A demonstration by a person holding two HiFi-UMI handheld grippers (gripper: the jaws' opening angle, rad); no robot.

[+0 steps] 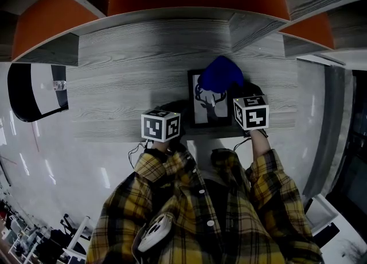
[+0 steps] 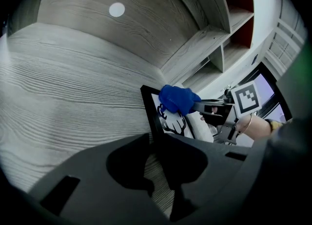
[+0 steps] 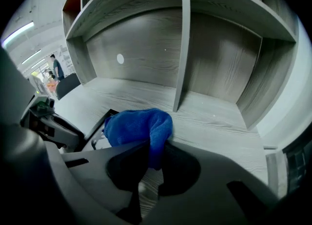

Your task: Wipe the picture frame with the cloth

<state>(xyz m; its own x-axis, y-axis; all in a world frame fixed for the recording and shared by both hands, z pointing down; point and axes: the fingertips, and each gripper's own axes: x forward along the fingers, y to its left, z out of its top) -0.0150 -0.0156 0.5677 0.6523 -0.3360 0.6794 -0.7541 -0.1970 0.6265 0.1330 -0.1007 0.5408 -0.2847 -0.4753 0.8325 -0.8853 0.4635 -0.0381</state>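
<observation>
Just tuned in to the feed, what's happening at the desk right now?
A person works on a picture frame on the grey desk, with a hand-held gripper in each hand. The left hand-held gripper is shut on the frame near its near-left corner and seems to steady it. The right hand-held gripper pinches a blue cloth, bunched over the frame's far part, above the antler print. Wiping looks under way.

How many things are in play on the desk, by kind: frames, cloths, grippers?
picture frame: 1, black, with an antler print
cloth: 1, blue
grippers: 2, left gripper shut on the picture frame's edge, right gripper shut on the cloth
Total: 4
</observation>
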